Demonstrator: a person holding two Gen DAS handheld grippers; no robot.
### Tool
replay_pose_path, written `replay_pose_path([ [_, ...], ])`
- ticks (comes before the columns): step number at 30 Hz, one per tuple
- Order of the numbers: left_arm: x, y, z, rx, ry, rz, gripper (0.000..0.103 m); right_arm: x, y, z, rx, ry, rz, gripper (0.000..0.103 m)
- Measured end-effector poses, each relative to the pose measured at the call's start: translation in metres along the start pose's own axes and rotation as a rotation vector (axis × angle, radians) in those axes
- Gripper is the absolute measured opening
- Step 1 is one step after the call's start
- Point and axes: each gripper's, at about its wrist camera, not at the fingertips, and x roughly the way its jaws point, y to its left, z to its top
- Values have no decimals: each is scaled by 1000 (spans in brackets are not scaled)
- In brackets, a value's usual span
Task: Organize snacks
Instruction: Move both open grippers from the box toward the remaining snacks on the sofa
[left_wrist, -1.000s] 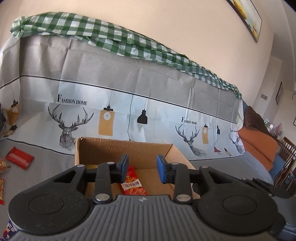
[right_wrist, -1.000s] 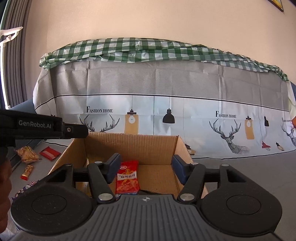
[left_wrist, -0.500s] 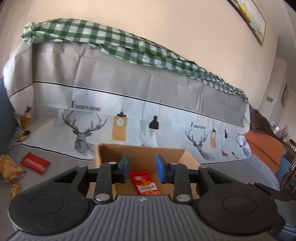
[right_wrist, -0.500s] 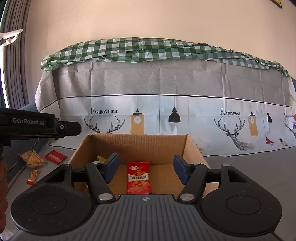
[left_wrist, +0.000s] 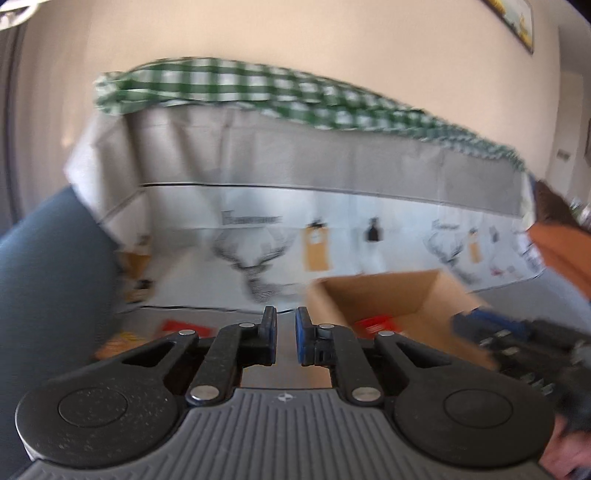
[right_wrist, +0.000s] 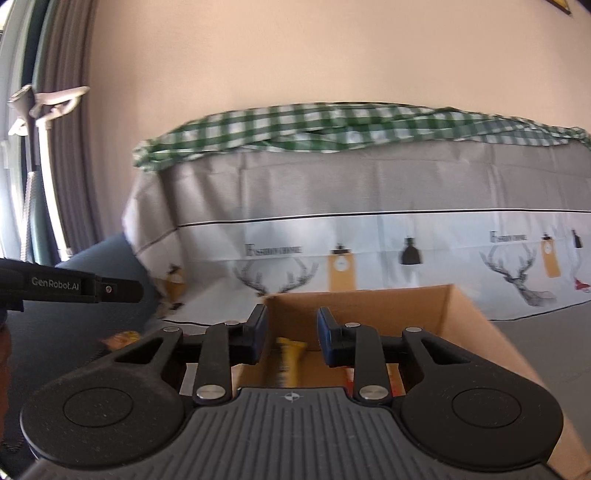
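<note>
blurred red packet (left_wrist: 376, 324), box (right_wrist: 491, 332) edge cropped

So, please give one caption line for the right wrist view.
Right tool, closing and empty, faces the cardboard box holding a yellow snack.

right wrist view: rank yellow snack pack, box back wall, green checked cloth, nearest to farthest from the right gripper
1. Yellow snack pack: in the cardboard box, seen just beyond the right gripper, nothing held.
2. Box back wall: behind the pack.
3. Green checked cloth: topping the covered furniture, farthest.
</note>
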Motion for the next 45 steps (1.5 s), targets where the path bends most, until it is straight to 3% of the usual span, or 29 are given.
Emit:
replay_pose_path([
  [1,-1,15,-3,-10,16,30,11,0,6,-1,-3,1,14,31],
  [5,-8,70,-10,-228,40,113,11,3,36,-8,-44,2,85,31],
  [7,-10,83,-14,-266,42,163,11,5,53,-12,-66,4,125,31],
  [12,0,88,-24,-240,71,204,11,12,92,-22,-91,28,216,31],
  [17,15,89,-29,-203,108,237,11,31,128,-38,-134,125,292,31],
  [23,27,93,-33,-214,117,259,12,62,146,-55,-128,240,282,34],
  [27,33,95,-33,-212,127,278,12,85,147,-64,-63,340,264,43],
  [31,37,99,-34,-209,135,291,13,109,150,-77,-24,440,255,61],
  [36,43,101,-35,-199,149,307,16,133,164,-92,-55,504,242,73],
  [42,54,101,-36,-191,171,316,20,152,170,-106,-87,557,191,72],
  [44,58,100,-36,-189,179,315,20,157,167,-109,-82,570,161,61],
  [45,61,100,-36,-188,183,313,20,159,165,-109,-79,574,151,48],
])
